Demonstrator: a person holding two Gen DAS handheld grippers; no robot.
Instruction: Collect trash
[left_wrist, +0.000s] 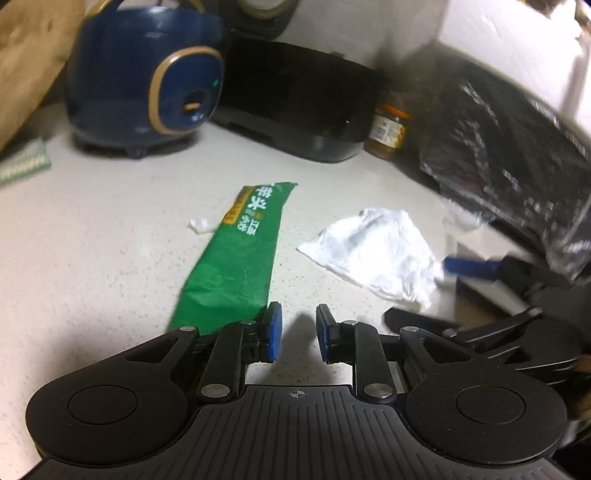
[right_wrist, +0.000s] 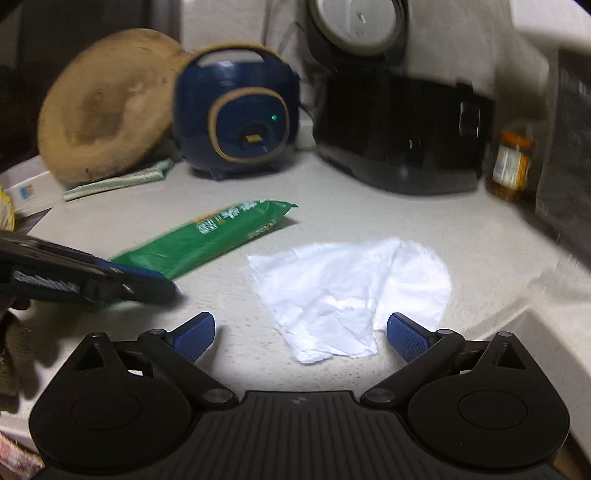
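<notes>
White tissue (right_wrist: 351, 295) lies between spread right jaws.

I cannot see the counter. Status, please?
Left tool open, empty, beside green wrapper. Right tool wide open before white tissue. Nothing blocks.

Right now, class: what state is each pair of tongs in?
Left tongs: partly open, empty, beside the green wrapper.
Right tongs: wide open, empty, around the white tissue.
</notes>
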